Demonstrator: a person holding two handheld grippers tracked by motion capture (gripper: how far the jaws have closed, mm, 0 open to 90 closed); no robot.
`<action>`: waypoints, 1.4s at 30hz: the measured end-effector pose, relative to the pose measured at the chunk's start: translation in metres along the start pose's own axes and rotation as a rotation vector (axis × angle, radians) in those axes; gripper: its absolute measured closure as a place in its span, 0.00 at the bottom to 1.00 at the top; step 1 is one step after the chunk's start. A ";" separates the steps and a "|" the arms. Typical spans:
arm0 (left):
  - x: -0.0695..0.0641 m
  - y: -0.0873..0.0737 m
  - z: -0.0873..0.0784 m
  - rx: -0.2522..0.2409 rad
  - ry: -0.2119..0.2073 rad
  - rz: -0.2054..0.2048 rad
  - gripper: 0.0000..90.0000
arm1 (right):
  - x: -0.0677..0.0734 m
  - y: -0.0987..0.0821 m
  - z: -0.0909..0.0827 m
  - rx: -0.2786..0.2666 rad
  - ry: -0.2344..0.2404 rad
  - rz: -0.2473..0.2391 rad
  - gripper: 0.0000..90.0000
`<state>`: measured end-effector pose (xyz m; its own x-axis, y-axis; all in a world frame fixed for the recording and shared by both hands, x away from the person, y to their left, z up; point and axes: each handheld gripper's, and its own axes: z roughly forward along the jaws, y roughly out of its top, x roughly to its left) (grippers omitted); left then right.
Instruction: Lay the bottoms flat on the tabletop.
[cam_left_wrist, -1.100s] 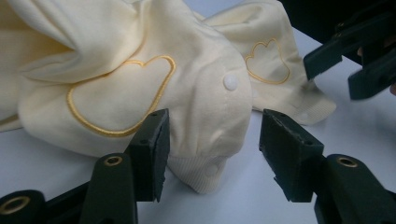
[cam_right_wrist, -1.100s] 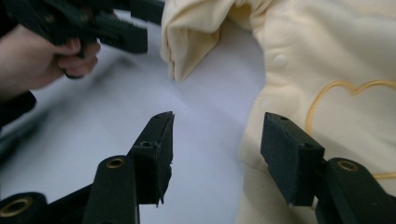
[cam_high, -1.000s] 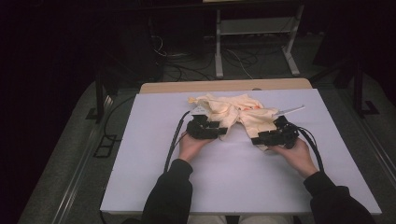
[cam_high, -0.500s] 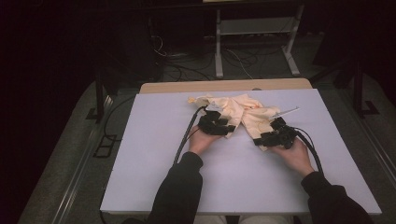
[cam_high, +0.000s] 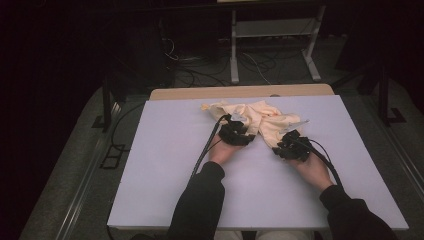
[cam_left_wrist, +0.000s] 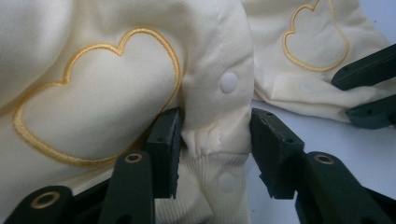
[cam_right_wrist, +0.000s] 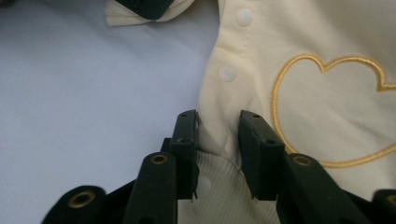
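One cream garment (cam_high: 260, 119), two tools

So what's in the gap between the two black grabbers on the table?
In the high view, cream baby clothing and bare table lie between the left gripper and right gripper.

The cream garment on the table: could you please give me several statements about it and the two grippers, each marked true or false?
1. The garment lies at the far side of the table. True.
2. The garment is dark blue. False: it is cream, with heart outlines stitched in gold.
3. The left gripper has the snap-button edge between its jaws. True.
4. The right gripper hangs over bare table with nothing between its jaws. False: the garment's edge, just above the ribbed hem, sits between them.
5. The snap buttons are black. False: they are white.
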<state>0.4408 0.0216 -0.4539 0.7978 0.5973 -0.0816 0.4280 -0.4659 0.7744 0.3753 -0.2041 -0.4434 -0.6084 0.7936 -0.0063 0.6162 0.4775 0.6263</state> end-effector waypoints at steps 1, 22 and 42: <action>0.000 0.000 0.000 0.002 0.005 0.002 0.63 | -0.001 0.000 0.000 -0.002 0.010 0.015 0.76; 0.005 0.000 0.001 -0.018 -0.020 -0.052 0.84 | -0.015 -0.001 -0.002 -0.013 0.094 0.087 0.83; 0.002 -0.015 -0.055 0.068 0.002 0.042 0.85 | -0.013 0.000 -0.009 -0.021 0.121 0.079 0.85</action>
<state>0.4124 0.0656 -0.4305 0.8149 0.5775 -0.0493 0.4224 -0.5335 0.7328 0.3788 -0.2172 -0.4365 -0.6147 0.7768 0.1371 0.6552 0.4060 0.6371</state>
